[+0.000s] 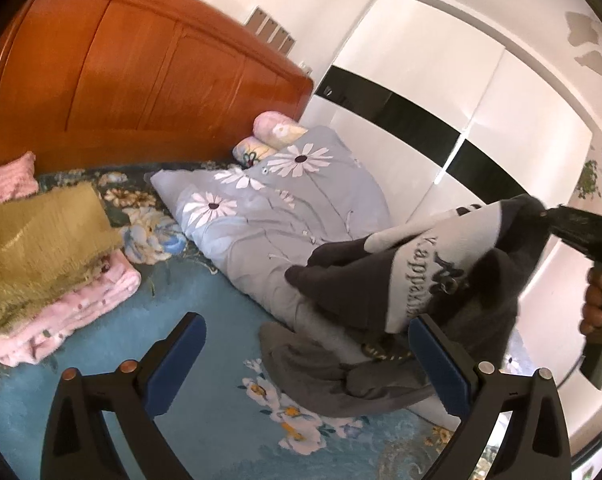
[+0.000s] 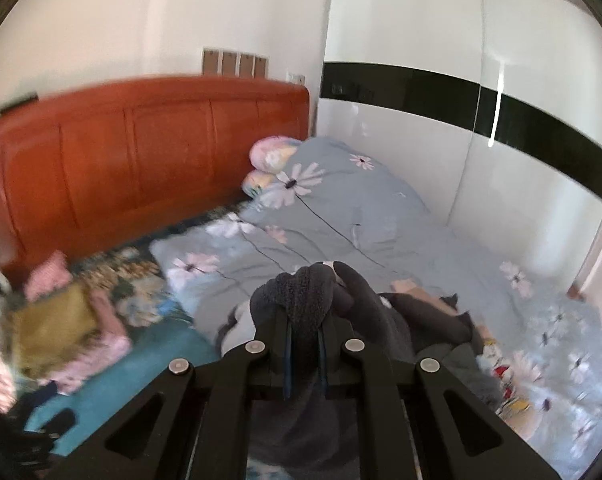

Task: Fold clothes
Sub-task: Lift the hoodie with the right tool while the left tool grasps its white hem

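Observation:
A dark grey and light grey sweatshirt [image 1: 417,264] with black lettering hangs lifted above the bed. My right gripper [image 1: 545,214] is shut on its dark fabric at the upper right of the left wrist view. In the right wrist view the right gripper [image 2: 305,312] pinches a bunch of dark fleece [image 2: 297,296] between its blue pads. My left gripper [image 1: 305,340] is open and empty, low over the blue floral bedsheet [image 1: 205,360], just left of the hanging sweatshirt. A grey garment [image 1: 321,372] lies crumpled under the sweatshirt.
A stack of folded clothes, olive [image 1: 37,248] on pink [image 1: 81,312], sits at the left of the bed. A grey daisy-print quilt [image 1: 269,208] lies by the orange wooden headboard [image 1: 133,64]. A white wardrobe [image 1: 441,92] stands to the right.

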The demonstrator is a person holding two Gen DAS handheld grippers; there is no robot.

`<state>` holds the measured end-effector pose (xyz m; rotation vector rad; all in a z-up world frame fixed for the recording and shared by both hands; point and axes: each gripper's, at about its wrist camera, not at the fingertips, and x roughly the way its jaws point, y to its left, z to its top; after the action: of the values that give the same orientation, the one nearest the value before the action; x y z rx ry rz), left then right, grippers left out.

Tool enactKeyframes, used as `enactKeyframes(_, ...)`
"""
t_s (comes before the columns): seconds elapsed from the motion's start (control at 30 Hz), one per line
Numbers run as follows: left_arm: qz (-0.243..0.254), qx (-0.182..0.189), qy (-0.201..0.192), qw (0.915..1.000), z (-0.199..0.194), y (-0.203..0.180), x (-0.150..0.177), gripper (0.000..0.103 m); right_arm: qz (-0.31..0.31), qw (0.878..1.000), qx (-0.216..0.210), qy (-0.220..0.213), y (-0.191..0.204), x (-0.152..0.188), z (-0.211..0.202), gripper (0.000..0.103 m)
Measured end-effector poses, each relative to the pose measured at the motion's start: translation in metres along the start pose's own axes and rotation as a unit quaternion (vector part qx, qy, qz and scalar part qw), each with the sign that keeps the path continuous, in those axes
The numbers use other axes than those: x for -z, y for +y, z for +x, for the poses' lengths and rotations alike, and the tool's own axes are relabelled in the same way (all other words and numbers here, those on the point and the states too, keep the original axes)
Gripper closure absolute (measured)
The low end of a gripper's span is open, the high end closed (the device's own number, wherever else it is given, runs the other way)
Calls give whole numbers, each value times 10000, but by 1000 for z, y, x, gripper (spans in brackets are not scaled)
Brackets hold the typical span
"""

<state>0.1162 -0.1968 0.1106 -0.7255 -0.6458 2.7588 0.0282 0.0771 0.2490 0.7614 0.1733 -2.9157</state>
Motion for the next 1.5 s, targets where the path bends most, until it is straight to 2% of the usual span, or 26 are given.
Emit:
enactKeyframes(0.13,144,33,-36,9999,-12,-7,3,0,146,9992,-310,-195,-1,13,-52,93)
enactKeyframes(0.27,126,39,119,9998,-15,-4,10,0,38,9995,-308,-67,-1,45,-86,93)
enactKeyframes(0.4,-77,135,526,9985,-15,3,18,0,2,9961,-45,881,-1,108,-61,93)
enactKeyframes(0.47,58,149,678,9976,-12,0,23,0,121,9887,174,1482,-2,151,-36,93)
enactKeyframes(0.57,345,158,889,9953,-5,-6,30,0,573,9744,406,2137,-13,210,-12,93)
enactKeyframes(0.7,378,336,1200,9915,13,-16,44,0,1291,9541,539,2648,-29,273,-9,92)
enactKeyframes(0.77,251,499,1506,9870,27,-21,57,0,1453,9497,511,2726,-31,292,-14,92)
enactKeyframes(0.87,175,655,1976,9779,49,-35,78,0,1573,9452,424,2831,-28,316,-18,92)
enactKeyframes(1.0,108,818,2576,9627,76,-62,106,1,1426,9462,225,2897,-14,335,-24,91)
enactKeyframes(1.17,260,1125,3247,9387,99,-111,140,1,1267,9466,167,2958,-15,348,-30,87)
enactKeyframes(1.23,179,1237,3490,9287,105,-124,152,1,1430,9439,168,2973,-25,353,-36,77)
enactKeyframes(1.33,-10,1402,3850,9122,115,-141,169,2,1720,9395,205,2956,-42,357,-45,73)
enactKeyframes(1.43,-697,1435,4221,8924,129,-143,189,2,1965,9330,365,2992,-62,366,-56,73)
enactKeyframes(1.5,-1285,1389,4444,8756,138,-141,206,2,2088,9273,513,3064,-76,373,-64,73)
